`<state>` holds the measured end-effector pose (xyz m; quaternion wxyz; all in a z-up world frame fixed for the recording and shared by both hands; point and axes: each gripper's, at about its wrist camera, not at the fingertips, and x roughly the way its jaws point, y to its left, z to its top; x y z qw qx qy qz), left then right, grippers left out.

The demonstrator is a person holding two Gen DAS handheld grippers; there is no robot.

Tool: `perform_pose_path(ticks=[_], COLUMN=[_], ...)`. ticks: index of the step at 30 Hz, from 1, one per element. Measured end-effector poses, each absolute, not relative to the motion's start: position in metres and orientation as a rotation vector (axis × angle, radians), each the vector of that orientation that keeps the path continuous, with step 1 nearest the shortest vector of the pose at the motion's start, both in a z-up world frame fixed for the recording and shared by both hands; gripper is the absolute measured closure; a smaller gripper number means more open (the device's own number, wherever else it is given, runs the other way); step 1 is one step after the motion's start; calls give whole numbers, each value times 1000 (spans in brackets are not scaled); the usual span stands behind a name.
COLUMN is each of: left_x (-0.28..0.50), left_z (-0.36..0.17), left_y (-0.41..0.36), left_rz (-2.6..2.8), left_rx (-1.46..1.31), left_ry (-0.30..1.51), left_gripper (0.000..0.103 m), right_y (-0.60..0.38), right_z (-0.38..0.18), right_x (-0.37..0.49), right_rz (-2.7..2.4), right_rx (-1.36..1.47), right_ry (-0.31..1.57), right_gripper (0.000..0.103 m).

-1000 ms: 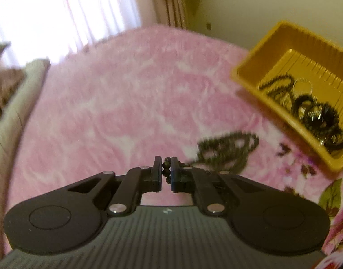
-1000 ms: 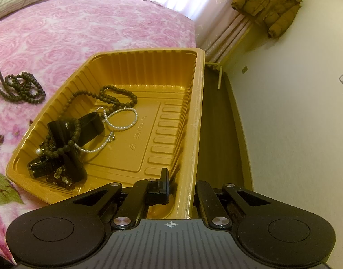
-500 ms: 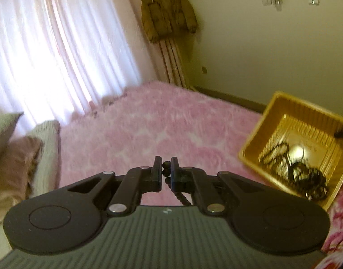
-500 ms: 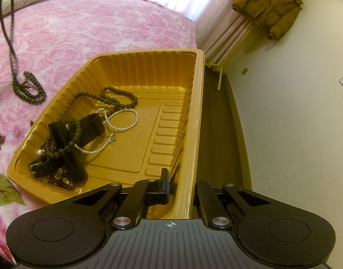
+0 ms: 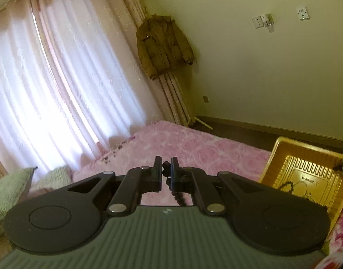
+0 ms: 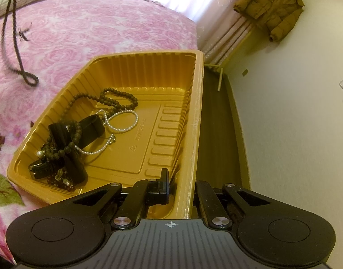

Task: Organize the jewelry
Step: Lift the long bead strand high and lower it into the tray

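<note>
The left tool [image 5: 166,173] is pinched on a dark beaded necklace [image 6: 13,44], whose long loop hangs straight down, clear of the pink bedspread [image 6: 99,29]. From this tool the gold plastic tray [image 5: 283,143] lies toward four o'clock and lower. The right tool [image 6: 182,187] is clamped narrowly on the tray's near rim, steadying it; in its view the strand dangles at ten o'clock, outside the tray's far-left wall. Inside the tray lie a pearl strand [image 6: 124,121] and dark bead strings. The carry likely runs sideways over that wall before lowering.
</note>
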<state>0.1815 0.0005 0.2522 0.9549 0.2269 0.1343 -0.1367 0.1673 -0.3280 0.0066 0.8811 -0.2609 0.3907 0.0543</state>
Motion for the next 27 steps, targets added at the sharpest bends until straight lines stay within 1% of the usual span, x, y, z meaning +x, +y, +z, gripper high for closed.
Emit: perform_pose_path(ticks=[12,27], left_x=[191,198], left_z=[304,347], left_y=[-23,-116], left_rz=[-312,-475], left_rx=[468,443], left_ry=[218,149], left_gripper=[97,97], right_y=[-323,-328], right_z=[7,8], right_x=[167,168], right_rz=[113,123], right_rx=[-546,-532], right_ry=[817,818], right_gripper=[98,98])
